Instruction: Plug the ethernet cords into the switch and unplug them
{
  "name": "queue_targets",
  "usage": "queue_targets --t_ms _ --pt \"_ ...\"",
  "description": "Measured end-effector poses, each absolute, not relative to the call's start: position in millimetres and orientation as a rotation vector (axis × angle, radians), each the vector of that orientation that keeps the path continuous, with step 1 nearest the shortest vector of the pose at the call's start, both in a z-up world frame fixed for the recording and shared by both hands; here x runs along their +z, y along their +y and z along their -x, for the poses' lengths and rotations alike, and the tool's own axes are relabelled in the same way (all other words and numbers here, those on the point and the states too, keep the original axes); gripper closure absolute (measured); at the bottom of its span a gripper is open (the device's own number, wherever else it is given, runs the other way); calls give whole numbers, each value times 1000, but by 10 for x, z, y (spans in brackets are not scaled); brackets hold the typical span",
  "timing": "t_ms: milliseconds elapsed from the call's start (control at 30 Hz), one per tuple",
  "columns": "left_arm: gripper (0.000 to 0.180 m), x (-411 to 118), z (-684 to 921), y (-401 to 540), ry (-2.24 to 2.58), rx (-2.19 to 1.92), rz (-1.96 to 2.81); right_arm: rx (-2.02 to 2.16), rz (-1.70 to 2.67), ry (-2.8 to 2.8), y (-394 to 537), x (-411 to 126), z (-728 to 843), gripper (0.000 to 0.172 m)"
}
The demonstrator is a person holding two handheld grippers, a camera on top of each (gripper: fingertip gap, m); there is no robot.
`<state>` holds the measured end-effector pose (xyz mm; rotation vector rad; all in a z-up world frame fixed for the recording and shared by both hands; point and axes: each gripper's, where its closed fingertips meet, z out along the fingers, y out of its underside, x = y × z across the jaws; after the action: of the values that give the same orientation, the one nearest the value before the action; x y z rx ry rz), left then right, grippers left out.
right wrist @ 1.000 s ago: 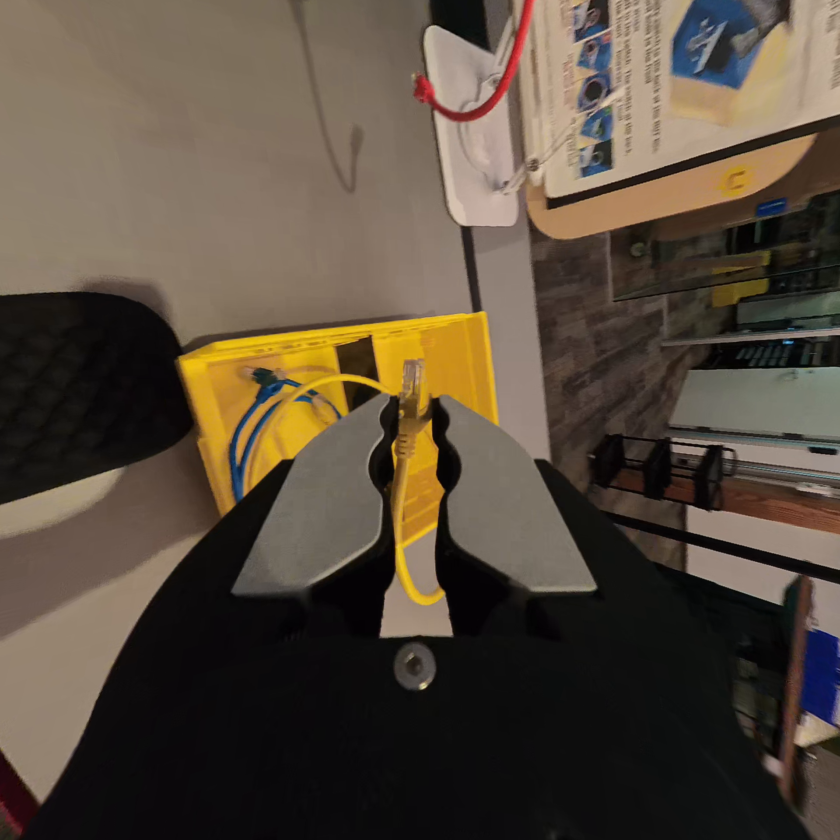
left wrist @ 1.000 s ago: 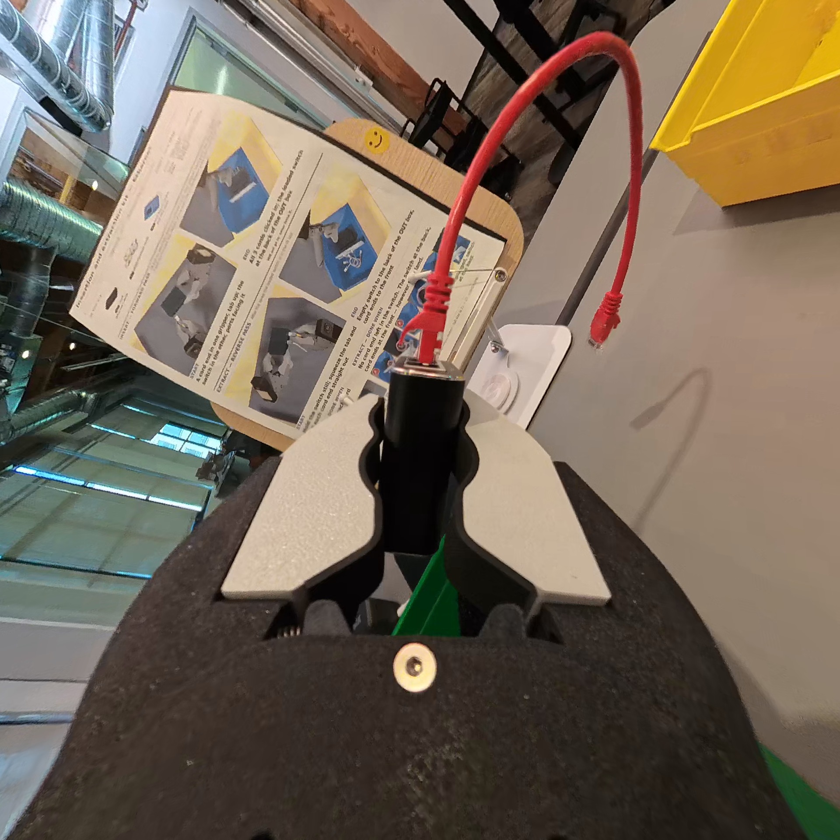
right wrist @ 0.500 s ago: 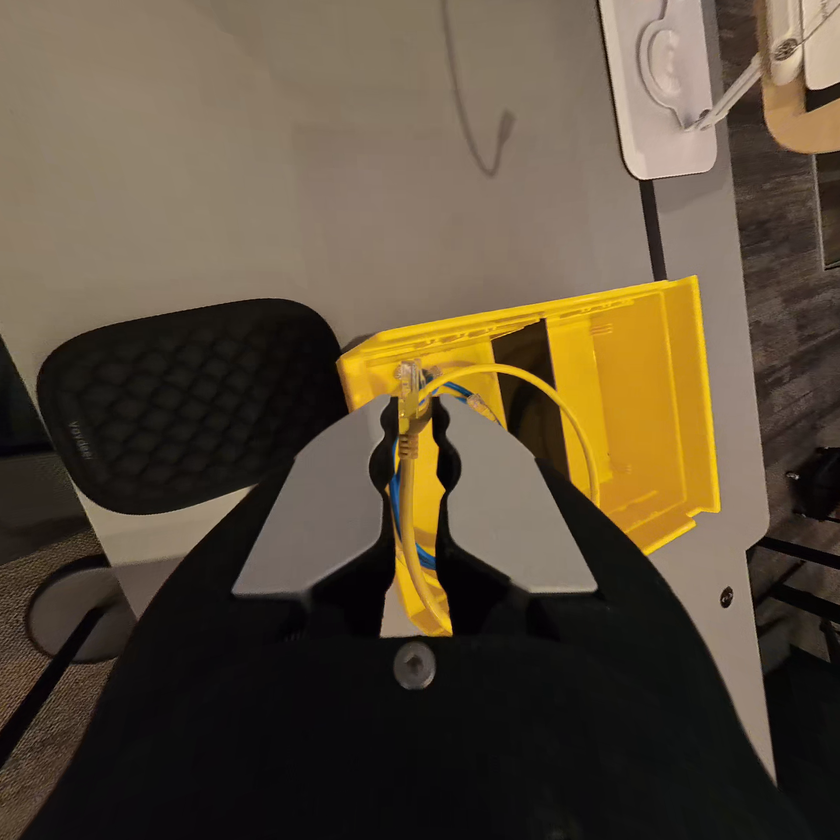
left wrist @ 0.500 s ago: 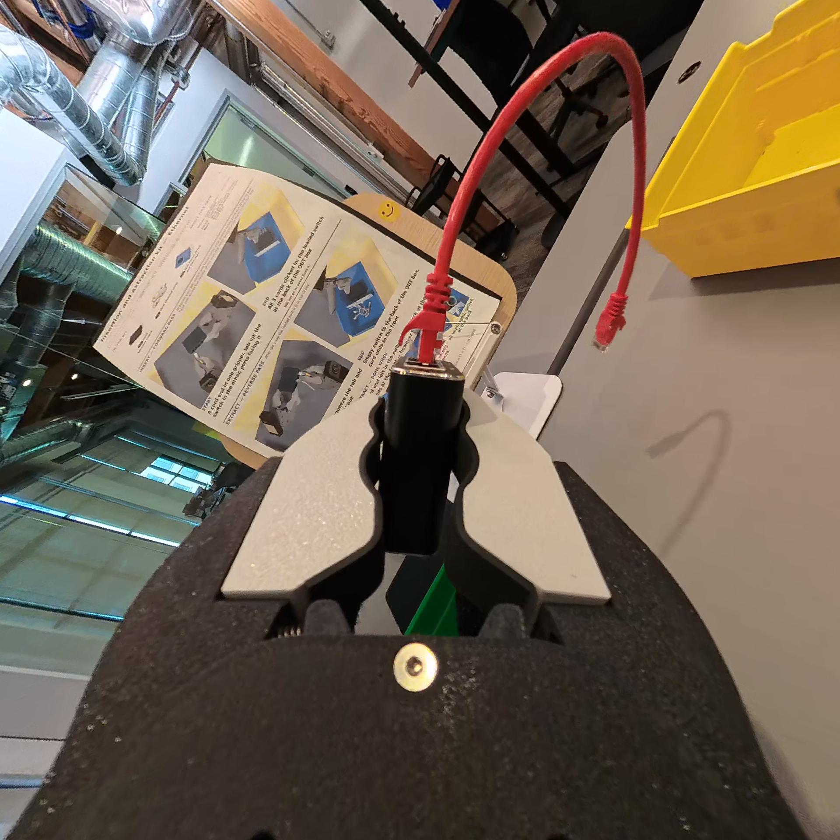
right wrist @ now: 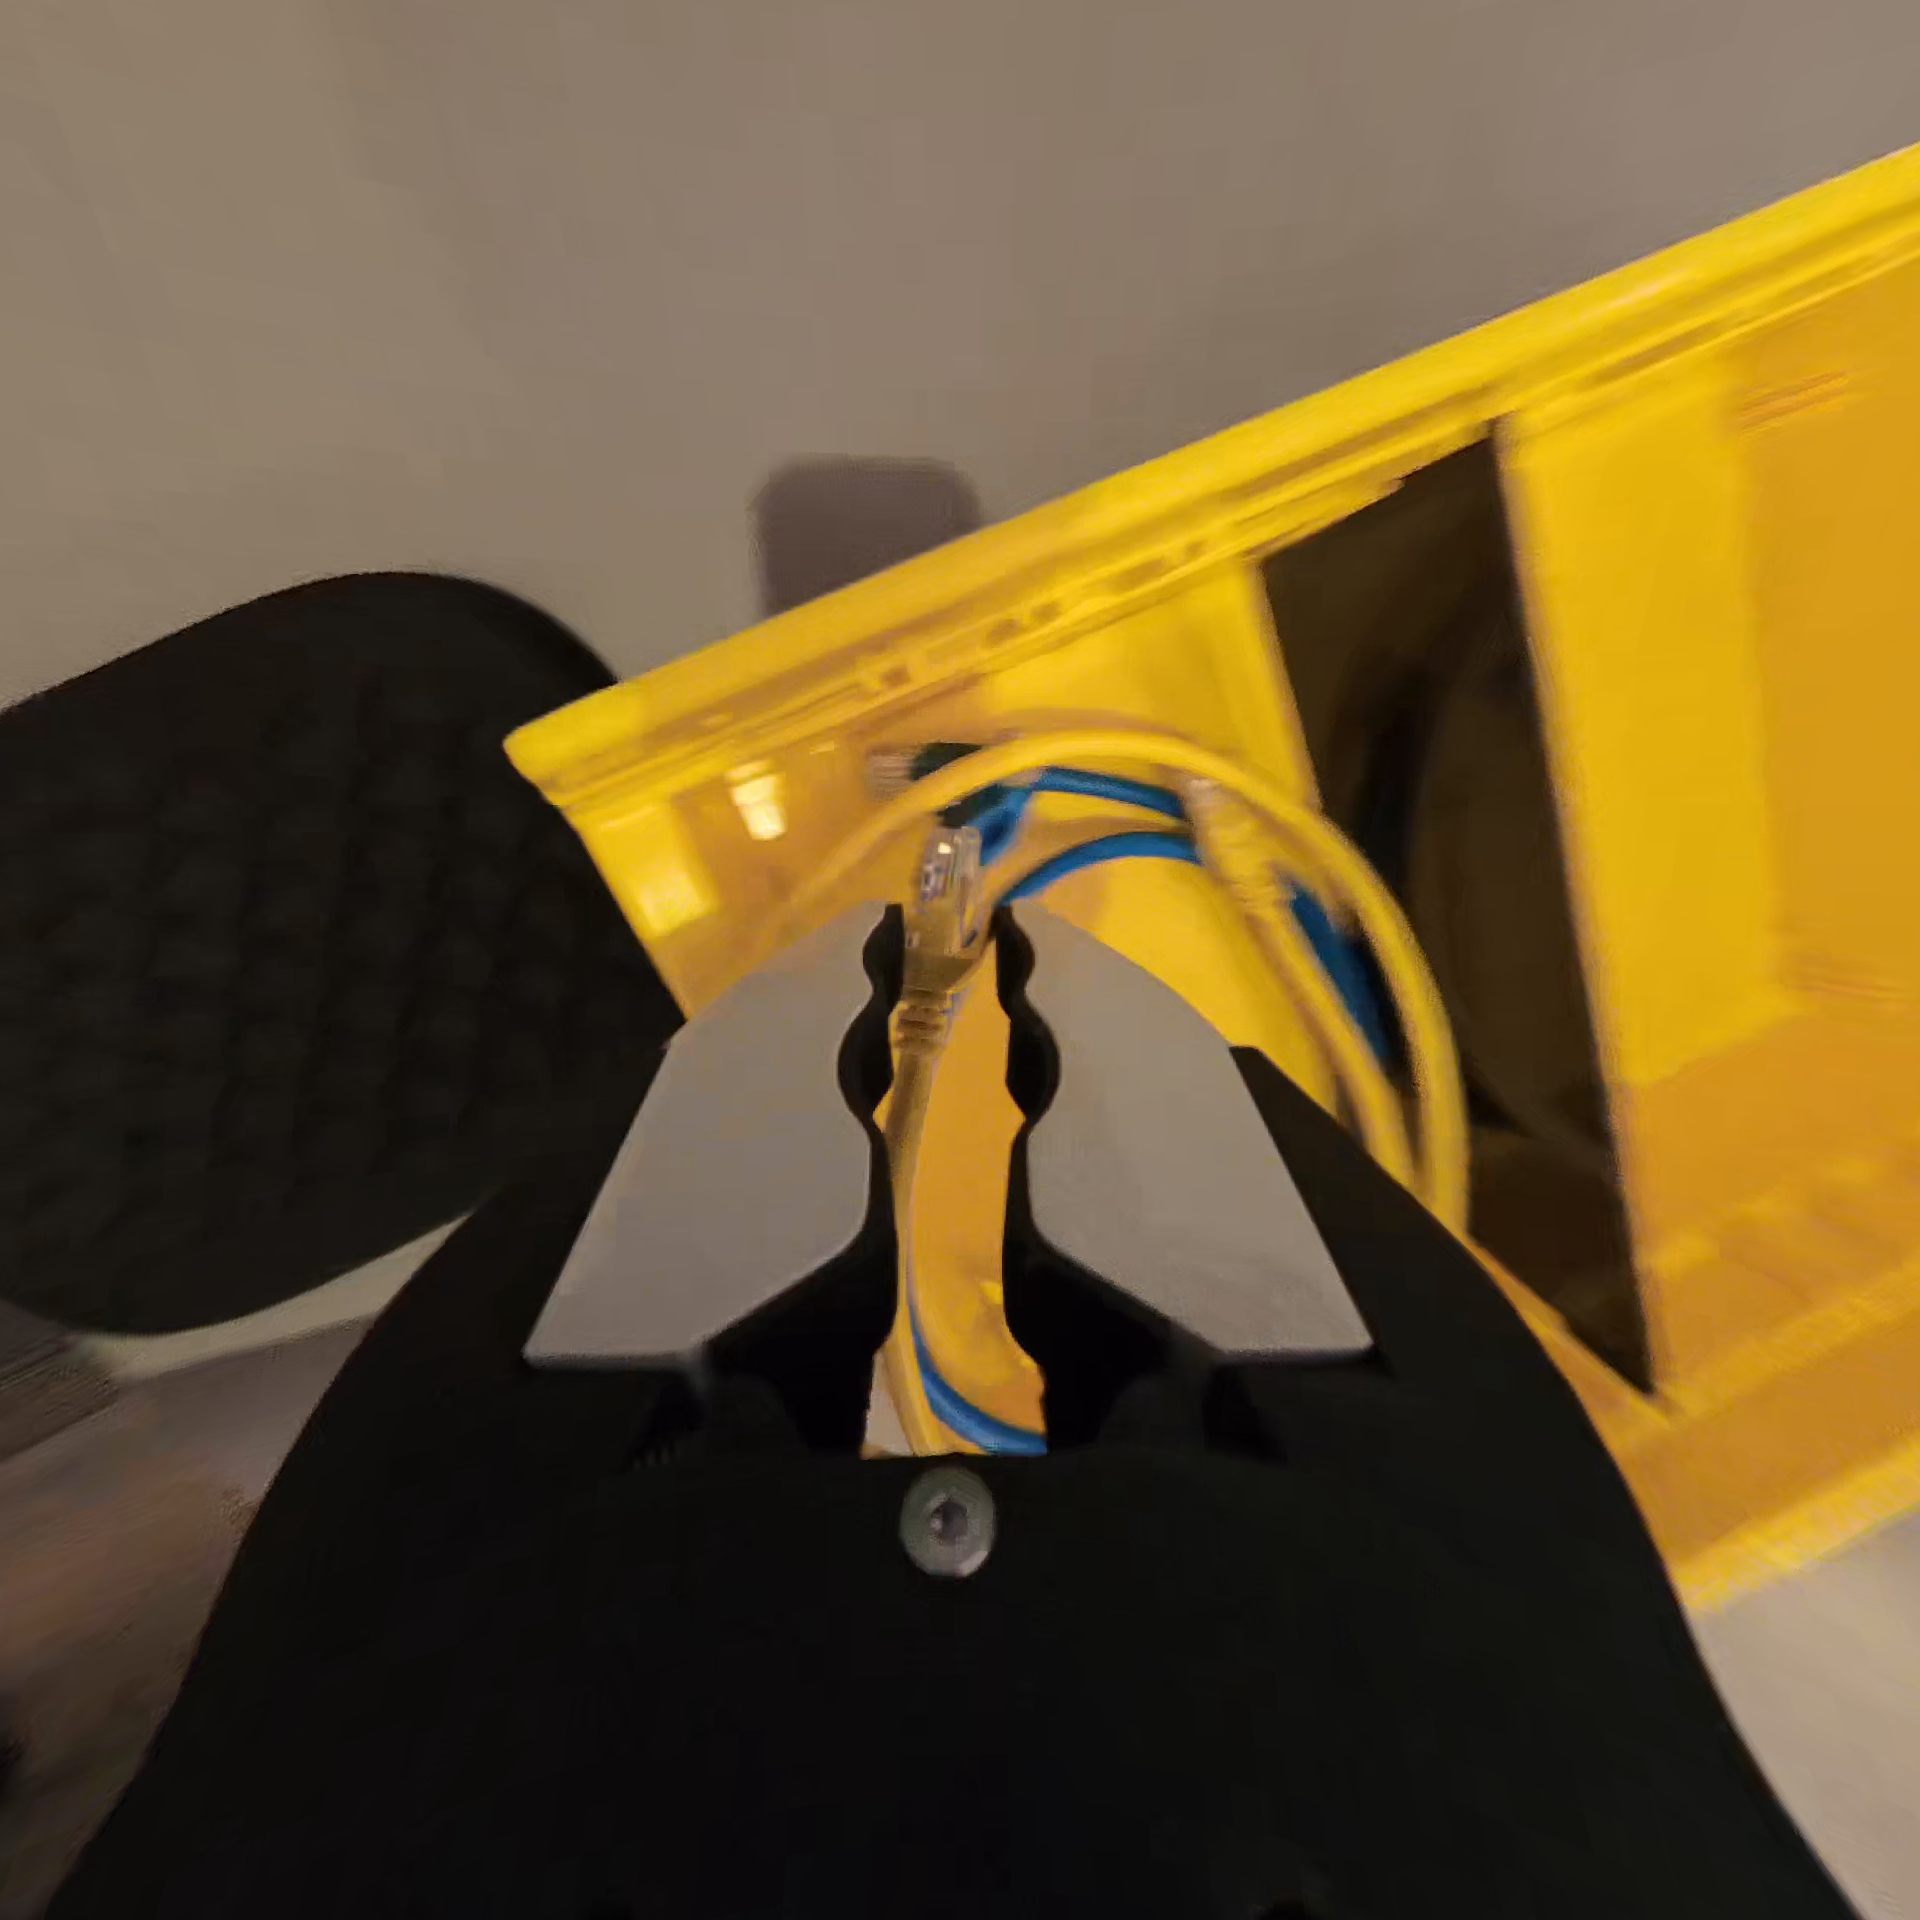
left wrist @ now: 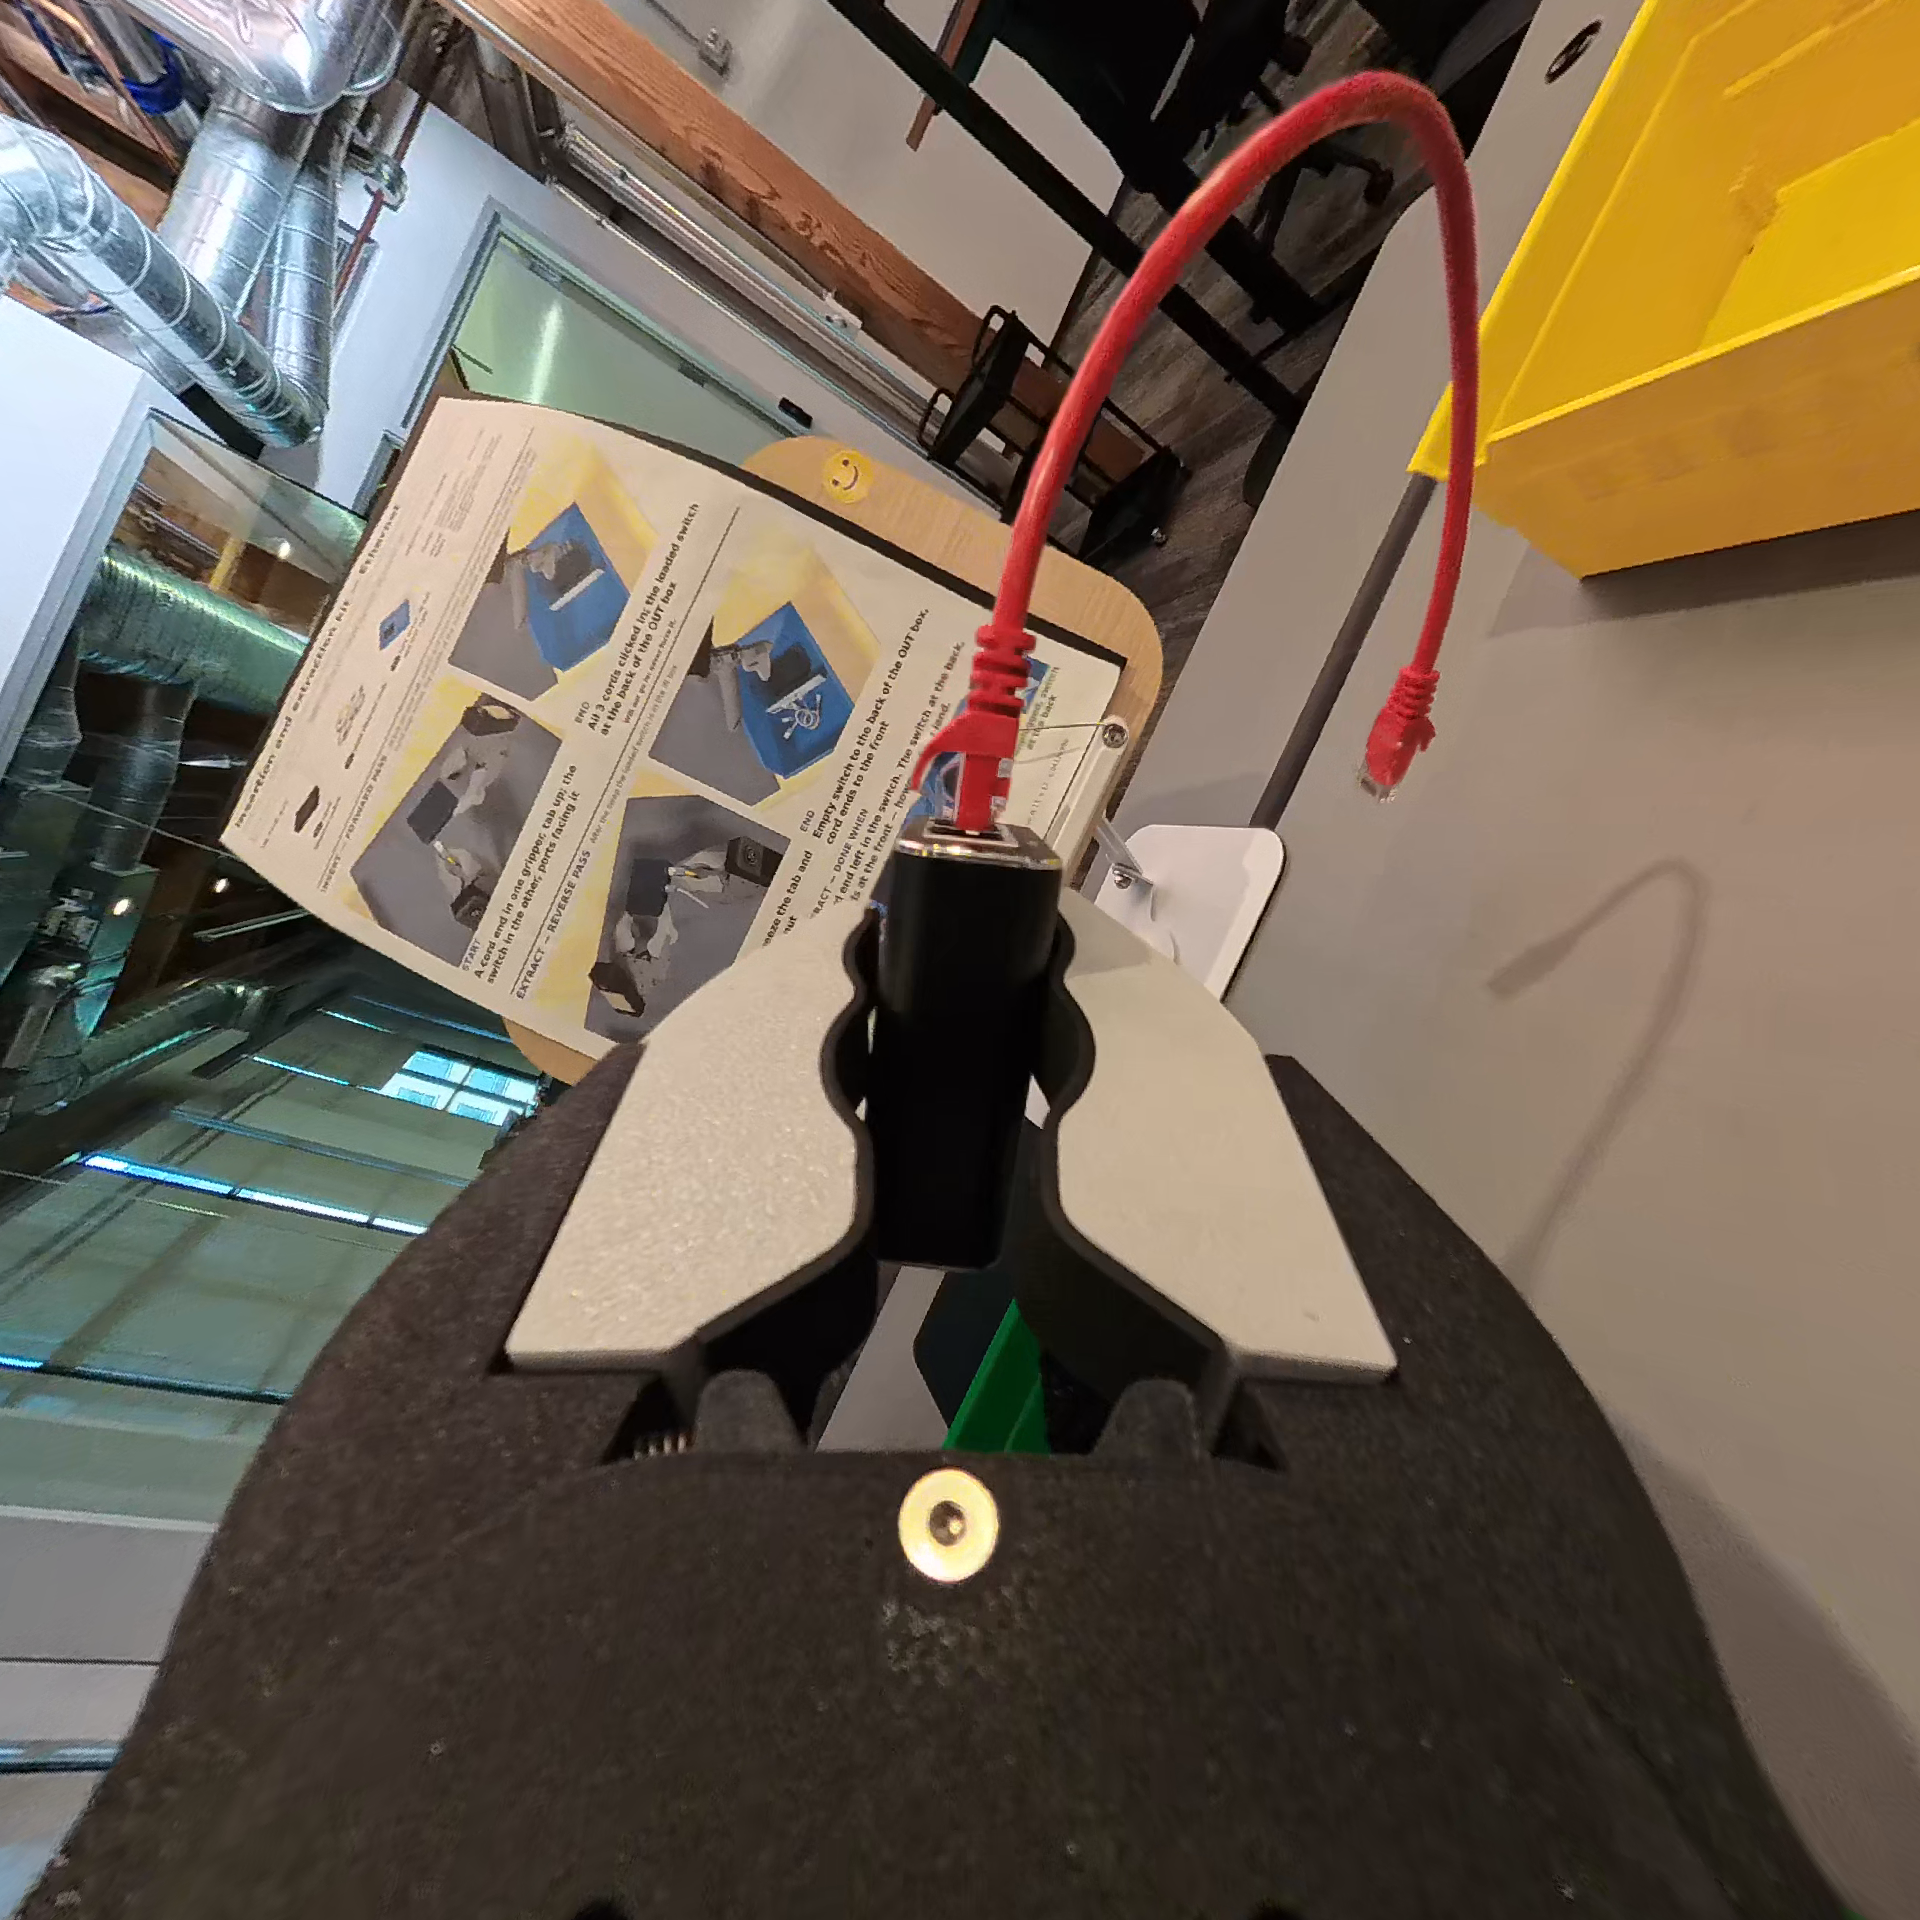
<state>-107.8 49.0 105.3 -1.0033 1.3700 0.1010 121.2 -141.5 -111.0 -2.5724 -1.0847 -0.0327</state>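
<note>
Across the grey counter (left wrist: 1714, 1039) sits a large yellow plastic bin (right wrist: 1662, 727) with an open front and a dark slot in one wall; the left wrist view catches a corner of a yellow bin (left wrist: 1714, 364) at the upper right. Beside the bin in the right wrist view lies a black, quilted, rounded pad (right wrist: 260, 935). At the far edge of the counter, the left wrist view shows a wooden clipboard (left wrist: 1122, 623) carrying a printed instruction sheet (left wrist: 582, 727) with photos, propped on a white stand (left wrist: 1195, 883).

Left hand-held gripper (left wrist: 961, 956): its two grey fingers are clamped on the sides of a small black box-shaped switch (left wrist: 951, 1060), held upright with its ports facing away from the camera. A red ethernet cord (left wrist: 1299, 135) is plugged into the top of the switch, arches up and over, and hangs down with its free red plug (left wrist: 1397, 727) dangling above the counter.

Right hand-held gripper (right wrist: 940, 935): its black jaws are closed on the boot of a yellow ethernet cord (right wrist: 925, 997), with the clear plug tip sticking out past the fingertips, just in front of the bin. The yellow cord loops back into the bin, where a coiled blue ethernet cord (right wrist: 1122, 842) also lies. This view is blurred.
</note>
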Motion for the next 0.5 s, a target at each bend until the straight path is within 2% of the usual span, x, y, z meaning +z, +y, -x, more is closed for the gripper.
queue_targets --t_ms 100,233,333,500 --pt "154 1034 1062 478 1381 103 1001 179 2692 -991 -1490 -1269 -1171 151" --pt "154 1048 1059 467 1379 75 998 317 2485 -867 -1360 -952 -1193 140" --pt "154 1050 1041 451 1384 32 992 213 2304 -848 -1255 -580 -1272 126" --pt "154 1045 953 329 1415 -33 886 -75 2021 -893 -1047 121 -1072 128"
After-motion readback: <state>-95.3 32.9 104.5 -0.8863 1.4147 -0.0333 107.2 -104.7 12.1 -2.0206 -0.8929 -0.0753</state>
